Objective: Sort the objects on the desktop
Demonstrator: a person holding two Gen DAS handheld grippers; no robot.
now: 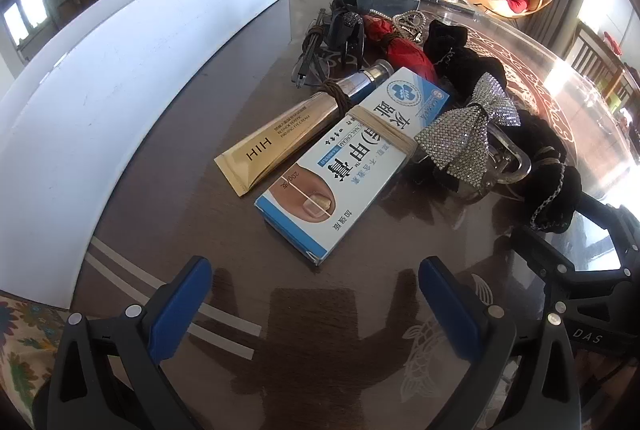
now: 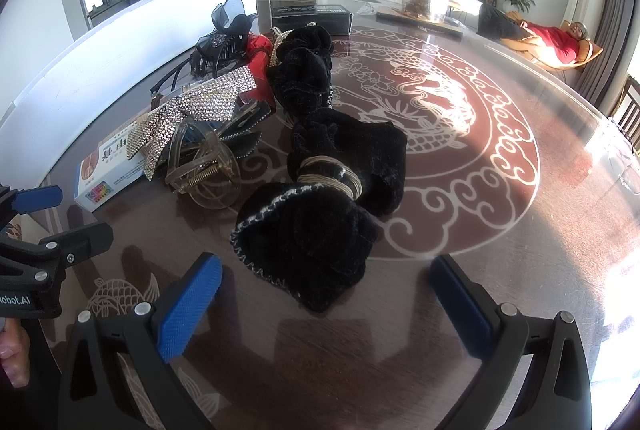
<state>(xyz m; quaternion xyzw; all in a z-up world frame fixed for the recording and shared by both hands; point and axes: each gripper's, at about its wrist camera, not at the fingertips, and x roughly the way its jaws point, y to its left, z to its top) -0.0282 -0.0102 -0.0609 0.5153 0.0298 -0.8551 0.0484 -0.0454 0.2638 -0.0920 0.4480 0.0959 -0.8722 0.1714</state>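
Gold cream tube (image 1: 280, 140) shows only in the left wrist view, lying flat on the dark glass-topped table (image 1: 180, 214); its long axis runs from the crimped end near the camera up and right to the cap, with a brown band around it. Just beside it, touching, the blue-white ointment box (image 1: 348, 166) lies parallel, rubber bands around its far end. Only the right wrist view shows the clear claw clip (image 2: 204, 166) under the rhinestone bow (image 2: 192, 114), and the whole black velvet scrunchie (image 2: 320, 222) bound by tan bands, stretching away from the camera. Left tool (image 1: 316, 294) released, blue pads spread, short of the box. Right tool (image 2: 326, 294) released, straddling the scrunchie's near end without touching.
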